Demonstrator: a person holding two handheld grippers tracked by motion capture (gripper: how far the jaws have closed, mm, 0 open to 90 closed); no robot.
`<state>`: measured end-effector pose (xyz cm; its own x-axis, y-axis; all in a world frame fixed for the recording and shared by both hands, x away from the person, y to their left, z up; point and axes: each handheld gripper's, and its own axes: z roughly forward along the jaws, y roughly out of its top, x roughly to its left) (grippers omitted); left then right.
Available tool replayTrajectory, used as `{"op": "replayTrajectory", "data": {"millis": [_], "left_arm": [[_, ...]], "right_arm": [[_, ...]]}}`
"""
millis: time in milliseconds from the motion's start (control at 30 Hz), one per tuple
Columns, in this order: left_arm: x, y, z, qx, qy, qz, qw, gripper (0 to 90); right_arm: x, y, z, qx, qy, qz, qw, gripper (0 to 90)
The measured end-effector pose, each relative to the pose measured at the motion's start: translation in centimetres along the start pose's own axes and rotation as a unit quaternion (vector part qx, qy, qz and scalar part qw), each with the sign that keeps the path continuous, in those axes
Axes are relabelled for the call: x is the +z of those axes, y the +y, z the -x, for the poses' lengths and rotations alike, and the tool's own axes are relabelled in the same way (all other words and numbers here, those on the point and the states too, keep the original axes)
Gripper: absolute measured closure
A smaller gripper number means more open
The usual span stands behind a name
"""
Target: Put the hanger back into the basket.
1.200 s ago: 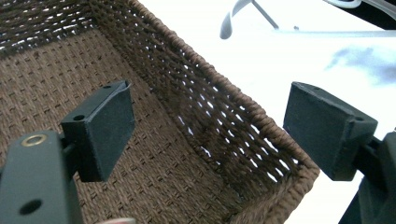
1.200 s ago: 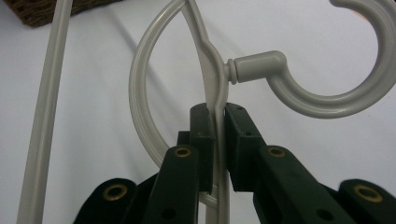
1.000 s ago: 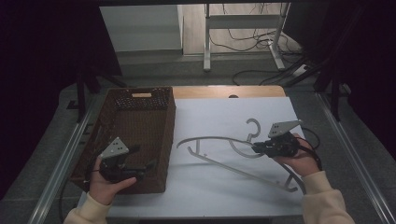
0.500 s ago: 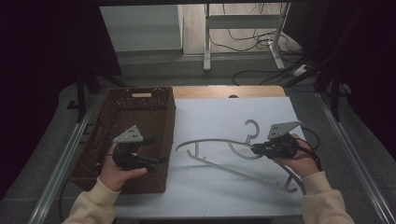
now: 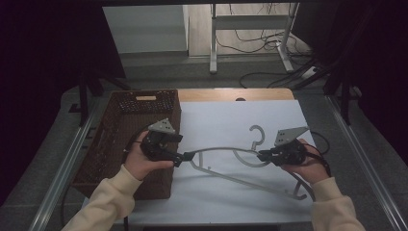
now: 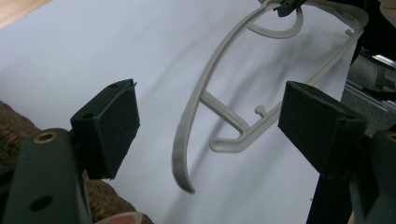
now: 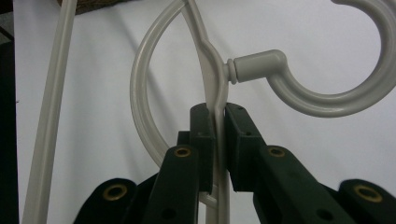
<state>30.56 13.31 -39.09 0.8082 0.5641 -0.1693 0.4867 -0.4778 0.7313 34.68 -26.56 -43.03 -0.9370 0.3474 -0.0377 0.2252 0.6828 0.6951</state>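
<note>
1. The left gripper (image 5: 186,156) is held in the person's left hand (image 5: 144,161), its jaws spread wide apart, nothing between its pads (image 6: 109,128).
2. The right gripper (image 5: 262,155), in the right hand (image 5: 308,166), has its jaws clamped together on a hanger (image 7: 215,88).

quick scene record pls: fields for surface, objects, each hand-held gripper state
surface: table under a white sheet
object 1: grey plastic hanger, hook pointing away from the person
object 2: brown wicker basket at the table's left edge
left hand-held gripper: open, jaws either side of the hanger's arm end, not closed on it
right hand-held gripper: shut on the hanger just below its hook
</note>
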Motion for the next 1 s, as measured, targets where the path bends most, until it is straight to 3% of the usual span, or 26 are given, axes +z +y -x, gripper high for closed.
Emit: {"op": "replayTrajectory", "data": {"millis": [333, 433, 500, 833, 1000], "left_arm": [[1.8, 2.0, 0.4, 0.015, -0.006, -0.029, 0.9994, 21.7], [2.5, 2.5, 0.4, 0.011, -0.024, -0.033, 0.9991, 22.5], [3.1, 2.8, 0.6, 0.015, -0.023, -0.04, 0.9988, 23.3], [5.7, 4.3, 1.4, 0.046, -0.035, -0.085, 0.9947, 27.0], [7.2, 4.5, 1.5, 0.049, -0.037, -0.101, 0.993, 31.3]], "right_arm": [[-0.1, 0.3, -0.4, -0.01, 0.009, 0.004, 0.9999, 82.1], [-0.1, 0.4, -0.5, -0.014, 0.011, 0.004, 0.9998, 82.1], [0.0, 0.5, -0.6, -0.016, 0.012, 0.004, 0.9998, 82.1], [0.0, 0.7, -1.0, -0.027, 0.023, 0.008, 0.9993, 82.1], [0.0, 0.9, -1.3, -0.034, 0.028, 0.009, 0.999, 82.1]]}}
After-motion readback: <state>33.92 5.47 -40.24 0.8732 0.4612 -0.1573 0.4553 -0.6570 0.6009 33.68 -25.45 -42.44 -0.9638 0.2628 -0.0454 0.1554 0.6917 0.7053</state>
